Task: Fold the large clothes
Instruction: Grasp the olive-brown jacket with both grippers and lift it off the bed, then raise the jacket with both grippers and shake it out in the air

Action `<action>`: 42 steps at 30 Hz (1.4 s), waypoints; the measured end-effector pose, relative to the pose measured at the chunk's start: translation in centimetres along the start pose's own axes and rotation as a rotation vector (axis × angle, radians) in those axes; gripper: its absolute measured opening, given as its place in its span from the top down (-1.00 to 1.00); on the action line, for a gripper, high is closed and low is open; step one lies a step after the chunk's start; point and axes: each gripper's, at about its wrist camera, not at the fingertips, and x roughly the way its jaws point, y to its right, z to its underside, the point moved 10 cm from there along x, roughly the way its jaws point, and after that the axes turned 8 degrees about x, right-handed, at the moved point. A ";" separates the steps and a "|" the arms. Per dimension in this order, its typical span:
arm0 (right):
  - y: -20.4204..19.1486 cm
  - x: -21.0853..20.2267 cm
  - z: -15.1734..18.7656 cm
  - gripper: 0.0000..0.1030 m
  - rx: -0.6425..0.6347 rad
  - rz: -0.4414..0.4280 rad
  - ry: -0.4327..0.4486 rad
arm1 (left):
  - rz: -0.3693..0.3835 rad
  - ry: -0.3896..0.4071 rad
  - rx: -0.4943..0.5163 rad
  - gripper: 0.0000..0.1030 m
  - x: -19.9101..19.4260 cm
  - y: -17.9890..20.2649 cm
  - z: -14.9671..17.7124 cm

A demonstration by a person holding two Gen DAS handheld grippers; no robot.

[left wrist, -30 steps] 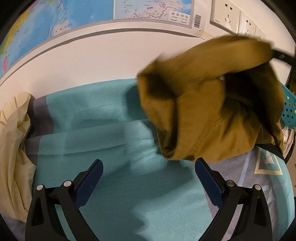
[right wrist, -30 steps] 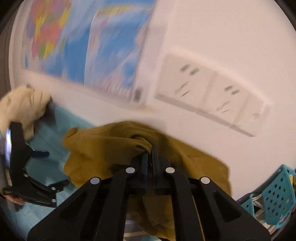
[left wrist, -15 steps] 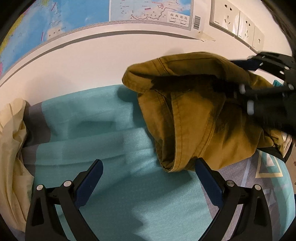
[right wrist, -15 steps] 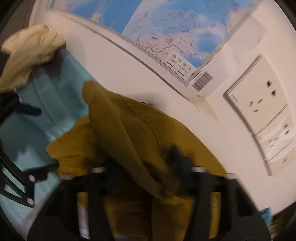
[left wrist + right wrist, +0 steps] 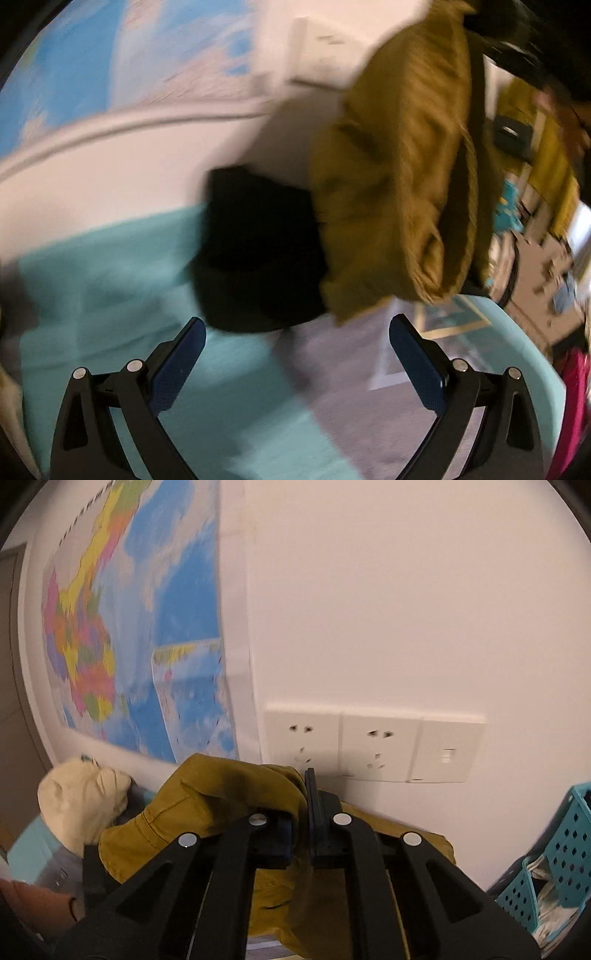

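Note:
A mustard-brown garment (image 5: 399, 184) hangs bunched in the air above the bed at upper right of the left wrist view; the view is blurred. My right gripper (image 5: 301, 812) is shut on a fold of this garment (image 5: 221, 790) and holds it up near the wall. My left gripper (image 5: 295, 354) is open and empty, low over the teal bedspread (image 5: 110, 280), below and left of the hanging cloth. The garment casts a dark shadow on the bed behind it.
A wall map (image 5: 129, 635) and white sockets (image 5: 373, 746) are on the wall behind the bed. A cream cloth (image 5: 81, 801) lies at the bed's left end. A teal perforated basket (image 5: 554, 856) stands at right. The bed's right edge (image 5: 535, 350) borders cluttered floor.
The right gripper has lifted the garment higher off the bed and turned toward the wall. The left wrist view has swung to the right and is now blurred; the left gripper stays open.

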 end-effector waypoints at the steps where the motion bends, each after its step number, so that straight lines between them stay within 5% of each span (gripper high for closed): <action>1: 0.3 -0.8 -0.2 0.89 0.010 -0.007 0.006 | -0.004 0.003 0.023 -0.87 0.7 0.6 -0.4; 2: 0.6 -1.4 -0.3 0.89 0.023 -0.011 0.015 | -0.010 -0.002 0.031 -0.82 1.6 0.9 -0.7; 4: 1.3 -3.2 -0.8 0.89 0.026 -0.010 0.032 | -0.011 -0.027 0.011 -0.16 3.6 0.9 -1.0; 6: 1.3 -4.1 -0.8 0.89 0.041 -0.012 0.046 | 0.015 -0.061 -0.054 0.99 5.4 -0.2 -1.7; 11: 3.8 -11.2 -2.8 0.92 0.046 0.055 0.163 | 0.098 0.091 -0.148 0.99 1.9 -1.4 -8.2; 14: 4.6 -18.3 -5.6 0.92 0.052 0.066 0.280 | 0.098 0.206 -0.097 0.99 -2.1 -0.2 -14.5; 20: 3.3 -30.2 -9.0 0.93 -0.030 0.121 0.427 | 0.043 0.400 0.010 1.00 -11.1 3.0 -23.3; 24: 0.8 -36.8 -10.4 0.93 -0.086 0.121 0.508 | -0.024 0.590 0.051 1.00 -21.5 4.6 -27.2; 27: -2.6 -41.3 -11.0 0.93 -0.138 0.080 0.571 | -0.112 0.706 0.116 0.99 -30.5 5.8 -27.6; 31: -7.6 -45.7 -10.0 0.93 -0.197 0.004 0.599 | -0.234 0.766 0.172 0.98 -40.4 6.5 -25.1; 42: -17.3 -48.6 -6.1 0.92 -0.236 -0.335 0.534 | -0.678 0.713 0.260 0.98 -57.7 5.9 -17.1</action>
